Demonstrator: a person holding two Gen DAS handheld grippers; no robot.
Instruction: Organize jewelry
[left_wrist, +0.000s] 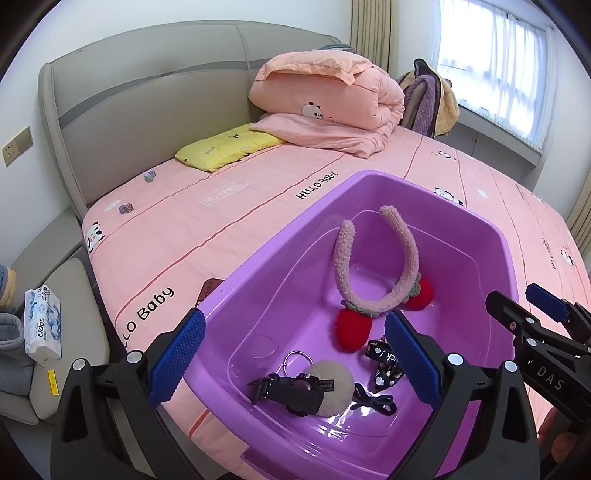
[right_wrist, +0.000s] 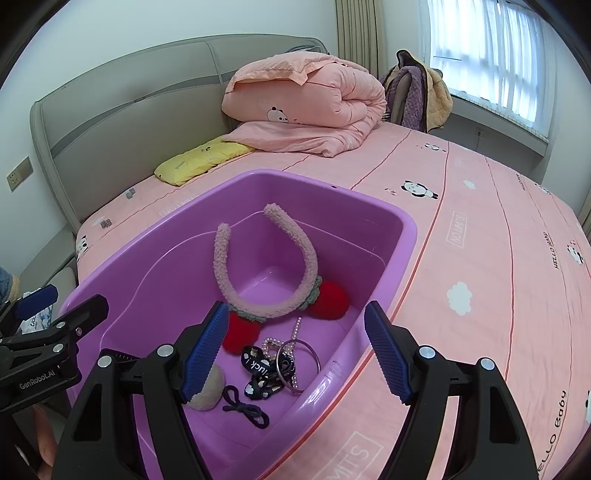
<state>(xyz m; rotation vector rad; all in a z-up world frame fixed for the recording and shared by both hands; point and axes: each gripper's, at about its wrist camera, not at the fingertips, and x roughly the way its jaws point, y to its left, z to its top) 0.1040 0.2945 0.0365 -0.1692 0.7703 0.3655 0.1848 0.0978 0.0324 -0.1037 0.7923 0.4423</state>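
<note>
A purple plastic tub (left_wrist: 506, 258) (right_wrist: 402, 236) sits on the pink bed. Inside lie a fluffy pink headband (left_wrist: 373, 273) (right_wrist: 266, 273) with red pom-poms, a beige pom-pom (left_wrist: 334, 387) (right_wrist: 208, 391), a black clip (left_wrist: 291, 393), a black printed ribbon (left_wrist: 380, 365) (right_wrist: 262, 369), a dark hair tie (left_wrist: 373, 402) (right_wrist: 245, 410), a pearl piece (right_wrist: 271, 347) and a thin bangle (right_wrist: 301, 365). My left gripper (left_wrist: 295, 362) is open and empty over the tub's near left corner. My right gripper (right_wrist: 295, 350) is open and empty over the tub's near right side.
The bed (left_wrist: 221, 221) carries a yellow pillow (left_wrist: 225, 147) and a folded pink quilt (left_wrist: 328, 96) by the grey headboard. A tissue pack (left_wrist: 42, 325) lies on the bench at the left. A chair with clothes (right_wrist: 417, 92) stands by the window.
</note>
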